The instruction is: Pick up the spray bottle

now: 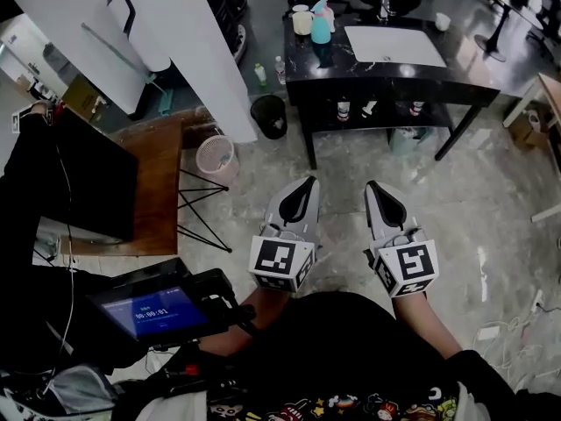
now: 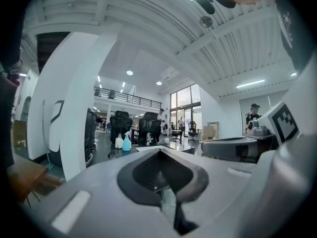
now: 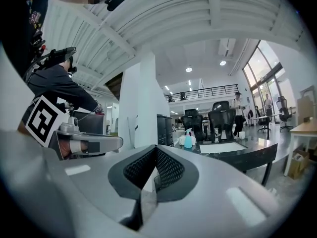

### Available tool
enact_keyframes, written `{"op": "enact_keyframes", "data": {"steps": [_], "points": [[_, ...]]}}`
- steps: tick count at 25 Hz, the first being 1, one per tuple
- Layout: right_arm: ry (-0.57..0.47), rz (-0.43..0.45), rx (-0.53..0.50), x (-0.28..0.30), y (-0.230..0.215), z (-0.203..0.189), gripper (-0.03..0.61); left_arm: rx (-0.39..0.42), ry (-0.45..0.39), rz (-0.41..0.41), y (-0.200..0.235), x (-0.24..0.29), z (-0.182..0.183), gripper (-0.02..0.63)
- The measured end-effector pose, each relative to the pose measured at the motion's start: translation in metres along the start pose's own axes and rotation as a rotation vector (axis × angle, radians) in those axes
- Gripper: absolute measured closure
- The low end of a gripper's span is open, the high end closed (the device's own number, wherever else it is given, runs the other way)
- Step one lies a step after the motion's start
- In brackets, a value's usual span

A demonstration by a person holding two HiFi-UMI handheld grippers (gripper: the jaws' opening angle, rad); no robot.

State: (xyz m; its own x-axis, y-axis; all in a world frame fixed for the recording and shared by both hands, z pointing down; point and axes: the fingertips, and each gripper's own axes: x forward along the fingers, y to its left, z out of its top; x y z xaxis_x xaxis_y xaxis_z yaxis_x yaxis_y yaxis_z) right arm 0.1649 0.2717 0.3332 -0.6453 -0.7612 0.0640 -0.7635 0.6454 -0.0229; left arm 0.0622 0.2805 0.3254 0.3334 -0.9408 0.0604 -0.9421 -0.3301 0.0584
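Observation:
The spray bottle [image 1: 321, 26] is teal with a white and pink head. It stands on the far left part of a black table [image 1: 456, 74], next to a white cup [image 1: 302, 21]. It shows small and distant in the left gripper view [image 2: 127, 143] and the right gripper view [image 3: 188, 141]. My left gripper [image 1: 306, 184] and right gripper [image 1: 373, 186] are held side by side over the floor, well short of the table. Both point toward it. Each has its jaws pressed together with nothing between them, as seen for the left gripper [image 2: 161, 155] and the right gripper [image 3: 155, 151].
A white mat [image 1: 394, 46] lies on the table, with small bottles on the shelf [image 1: 377, 110] below. A white pillar [image 1: 193, 42], a black bin [image 1: 268, 115], a pink basket [image 1: 216, 156] and a wooden desk [image 1: 158, 182] stand to the left. A screen device [image 1: 149, 310] is near my body.

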Motion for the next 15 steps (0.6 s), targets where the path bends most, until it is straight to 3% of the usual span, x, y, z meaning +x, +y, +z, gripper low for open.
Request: {"op": "enact_keyframes", "data": {"steps": [8, 15], "points": [[0.004, 0.024, 0.014, 0.008, -0.03, -0.004, 0.554, 0.001, -0.003, 0.023, -0.011, 0.028, -0.001, 0.612], [0.037, 0.026, 0.02, 0.058, -0.047, -0.017, 0.554, -0.037, 0.002, 0.029, 0.029, 0.071, -0.012, 0.612]]}}
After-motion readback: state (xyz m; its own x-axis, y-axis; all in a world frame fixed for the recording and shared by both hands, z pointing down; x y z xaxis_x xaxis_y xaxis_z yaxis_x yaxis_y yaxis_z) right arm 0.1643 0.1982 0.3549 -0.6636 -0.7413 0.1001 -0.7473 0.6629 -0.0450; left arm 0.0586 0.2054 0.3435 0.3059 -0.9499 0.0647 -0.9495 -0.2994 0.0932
